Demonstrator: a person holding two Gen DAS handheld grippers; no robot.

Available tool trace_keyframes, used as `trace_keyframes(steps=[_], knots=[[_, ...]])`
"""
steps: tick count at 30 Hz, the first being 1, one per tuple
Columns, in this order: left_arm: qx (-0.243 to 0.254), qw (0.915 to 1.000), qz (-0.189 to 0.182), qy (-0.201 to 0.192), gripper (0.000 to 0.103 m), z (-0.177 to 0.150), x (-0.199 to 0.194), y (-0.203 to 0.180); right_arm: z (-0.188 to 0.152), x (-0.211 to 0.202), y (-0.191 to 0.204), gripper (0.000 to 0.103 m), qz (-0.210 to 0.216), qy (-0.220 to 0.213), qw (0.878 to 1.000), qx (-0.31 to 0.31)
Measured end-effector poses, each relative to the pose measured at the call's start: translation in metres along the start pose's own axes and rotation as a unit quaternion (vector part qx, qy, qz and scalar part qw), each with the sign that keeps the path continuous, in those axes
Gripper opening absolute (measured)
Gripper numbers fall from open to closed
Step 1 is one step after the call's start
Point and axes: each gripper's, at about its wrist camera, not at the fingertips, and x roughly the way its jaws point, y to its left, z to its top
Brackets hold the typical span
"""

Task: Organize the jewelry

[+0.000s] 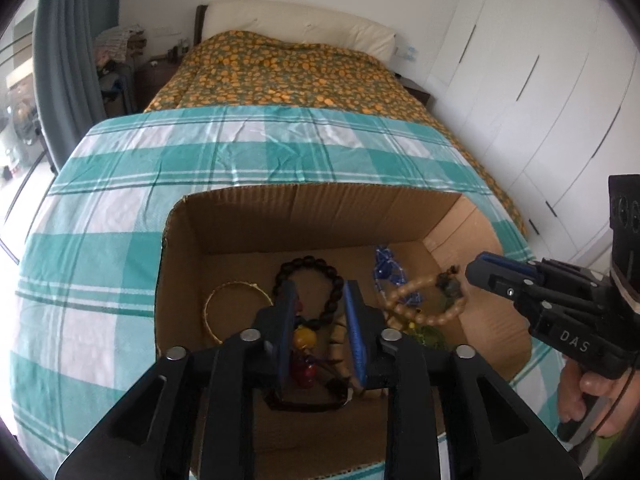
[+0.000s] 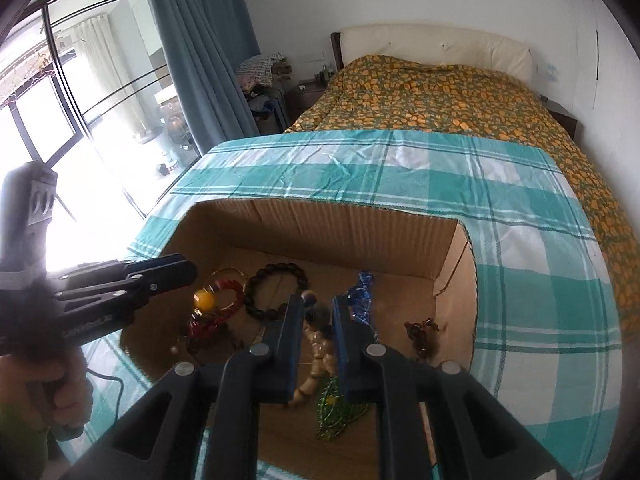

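An open cardboard box [image 1: 240, 216] sits on a teal checked cloth and holds several jewelry pieces. My left gripper [image 1: 320, 286] hovers over it, open; below its gap lies a red bead string with a yellow bead [image 1: 304, 336], and beyond are a dark bead bracelet [image 1: 332, 276] and a gold bangle [image 1: 236, 286]. My right gripper [image 2: 317, 299] is open too, with a beige wooden bead strand [image 2: 320, 348] showing in the gap, pads not pressing it. Blue beads [image 2: 360, 292], a green piece [image 2: 336, 404] and a brown piece [image 2: 420, 332] lie nearby.
The teal checked cloth [image 1: 120, 200] covers the foot of a bed with an orange-patterned cover [image 1: 280, 68]. White wardrobe doors [image 1: 520, 60] stand on the right. A blue curtain [image 2: 200, 40] and a glass door are on the left. A person's hand [image 1: 580, 392] holds each gripper handle.
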Motion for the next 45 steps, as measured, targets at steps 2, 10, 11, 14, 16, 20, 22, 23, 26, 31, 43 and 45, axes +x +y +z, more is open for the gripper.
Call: trace_keyframes(steps=[2,10,11,14,16,20,22,23,26,31,43,45], knots=[[0.001,0.9998,0.014,-0.013,0.067,-0.001,-0.003,0.000,0.000,-0.005,-0.008,0.041,-0.037,-0.019,0.999,0.007],[0.053,0.9883,0.092,-0.109,0.101,-0.019,-0.057,-0.026,-0.017,-0.061,-0.003,0.072,-0.062,-0.056,0.996,0.008],[0.056,0.9851,0.109,-0.120,0.102,-0.022,-0.066,-0.032,-0.022,-0.069,0.000,0.076,-0.061,-0.059,0.996,0.010],[0.049,0.9793,0.140,-0.138,0.102,-0.030,-0.087,-0.043,-0.030,-0.086,0.011,0.081,-0.059,-0.068,0.996,0.013],[0.036,0.9771,0.155,-0.141,0.102,-0.035,-0.099,-0.046,-0.034,-0.096,0.019,0.082,-0.077,-0.070,0.995,0.011],[0.034,0.9780,0.163,-0.126,0.102,-0.046,-0.116,-0.048,-0.041,-0.116,0.034,0.084,-0.099,-0.087,0.991,0.006],[0.028,0.9798,0.170,-0.103,0.102,-0.050,-0.119,-0.047,-0.045,-0.125,0.039,0.084,-0.098,-0.089,0.991,0.009],[0.025,0.9805,0.166,-0.101,0.102,-0.053,-0.123,-0.047,-0.046,-0.129,0.042,0.084,-0.100,-0.089,0.991,0.008],[0.017,0.9810,0.162,-0.105,0.102,-0.061,-0.134,-0.045,-0.050,-0.139,0.050,0.084,-0.109,-0.089,0.990,0.007],[0.009,0.9823,0.153,-0.107,0.103,-0.067,-0.150,-0.046,-0.057,-0.153,0.064,0.084,-0.094,-0.082,0.992,0.006],[-0.002,0.9809,0.155,-0.117,0.103,-0.069,-0.176,-0.044,-0.062,-0.176,0.089,0.084,-0.071,-0.081,0.994,-0.015],[-0.002,0.9806,0.157,-0.118,0.103,-0.069,-0.178,-0.044,-0.062,-0.179,0.090,0.084,-0.069,-0.082,0.994,-0.017]])
